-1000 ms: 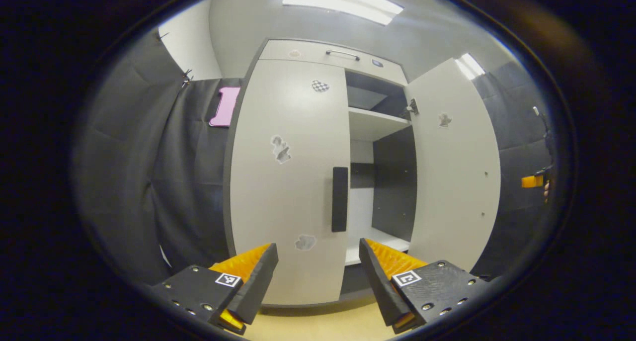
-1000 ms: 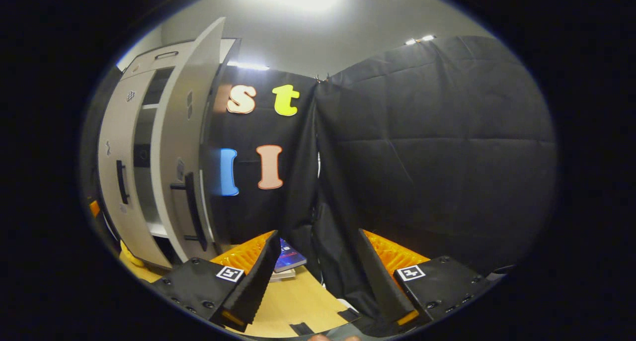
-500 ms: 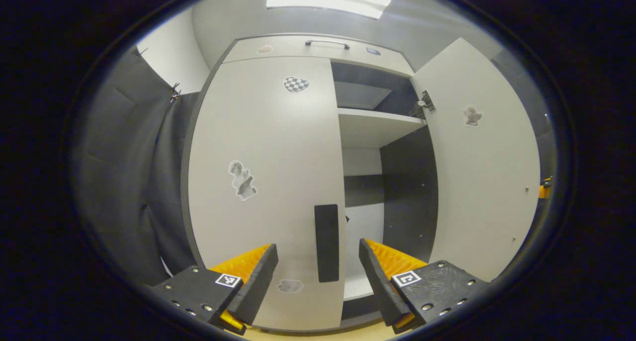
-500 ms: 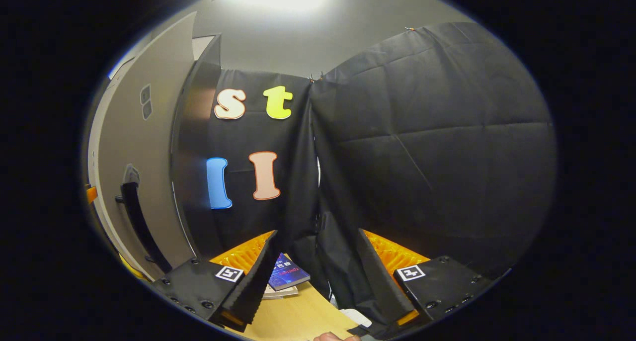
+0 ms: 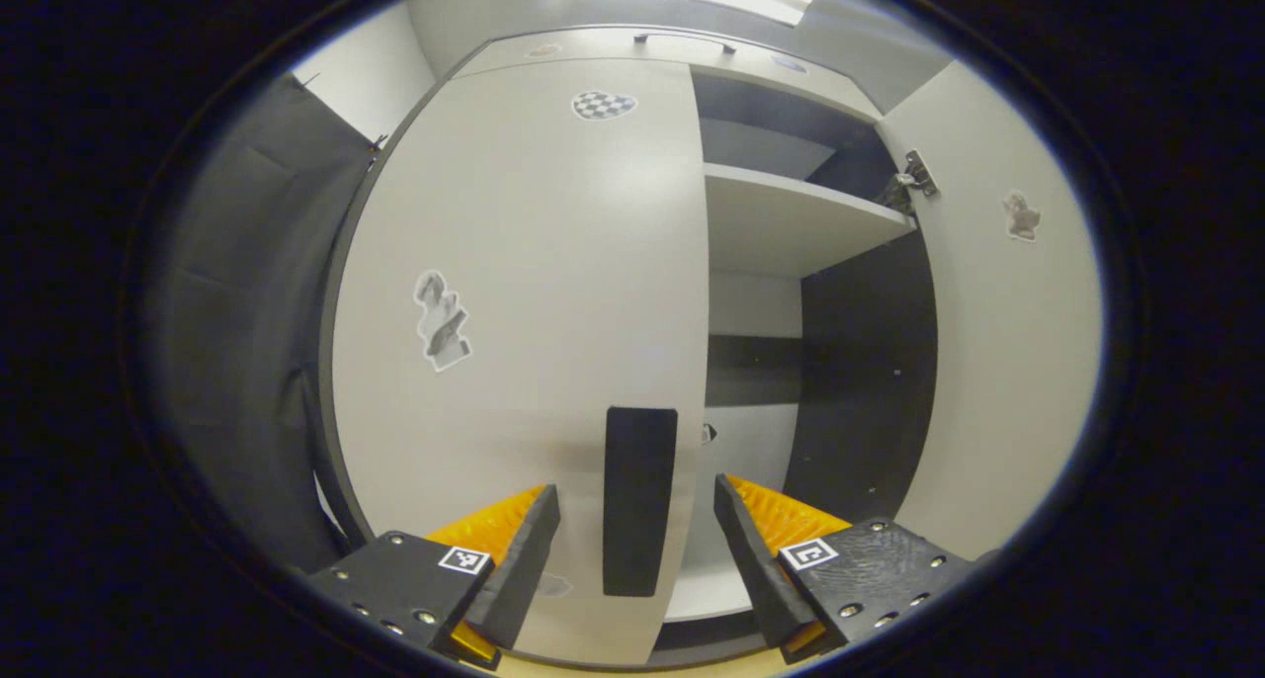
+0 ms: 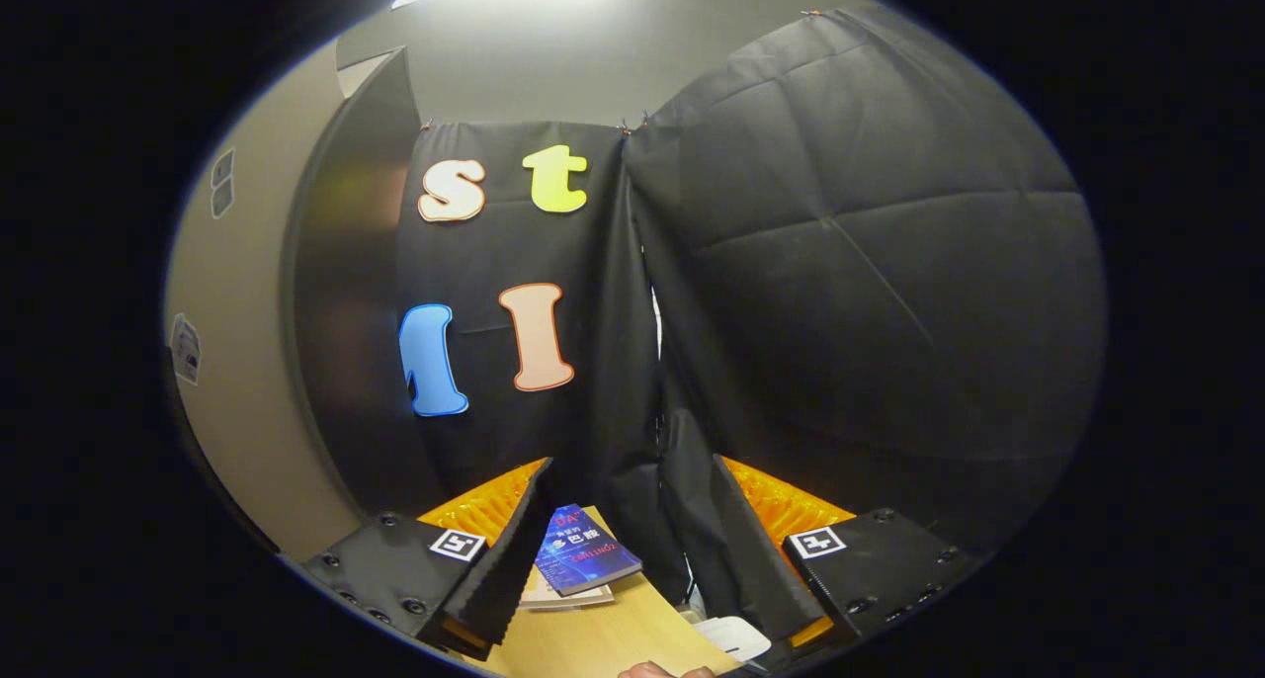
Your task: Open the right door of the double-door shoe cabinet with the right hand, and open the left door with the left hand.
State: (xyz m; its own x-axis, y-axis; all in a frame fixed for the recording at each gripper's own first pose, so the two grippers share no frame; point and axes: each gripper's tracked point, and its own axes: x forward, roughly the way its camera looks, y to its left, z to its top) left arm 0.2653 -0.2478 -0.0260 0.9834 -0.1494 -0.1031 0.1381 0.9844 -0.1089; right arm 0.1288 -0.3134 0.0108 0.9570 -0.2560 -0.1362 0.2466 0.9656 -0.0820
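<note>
In the left gripper view the cabinet's pale left door [image 5: 534, 293] is closed, with its black vertical handle [image 5: 639, 500] standing between the fingers of my open left gripper [image 5: 637, 559], which do not touch it. The right door [image 5: 1008, 342] is swung wide open, showing a white shelf [image 5: 791, 218] and a dark interior. In the right gripper view my right gripper [image 6: 632, 550] is open and holds nothing, facing the black cloth wall. The open right door's outer face [image 6: 237, 362] fills the left side of that view.
A blue book [image 6: 583, 559] lies on other papers on the wooden floor [image 6: 593, 638] between the right gripper's fingers. A white item [image 6: 736, 636] lies beside it. Black cloth [image 5: 237, 362] hangs left of the cabinet.
The left gripper has moved closer to the left door, so the handle now stands between its fingers. The right gripper has swung away rightward, and the right door's handle has left its view.
</note>
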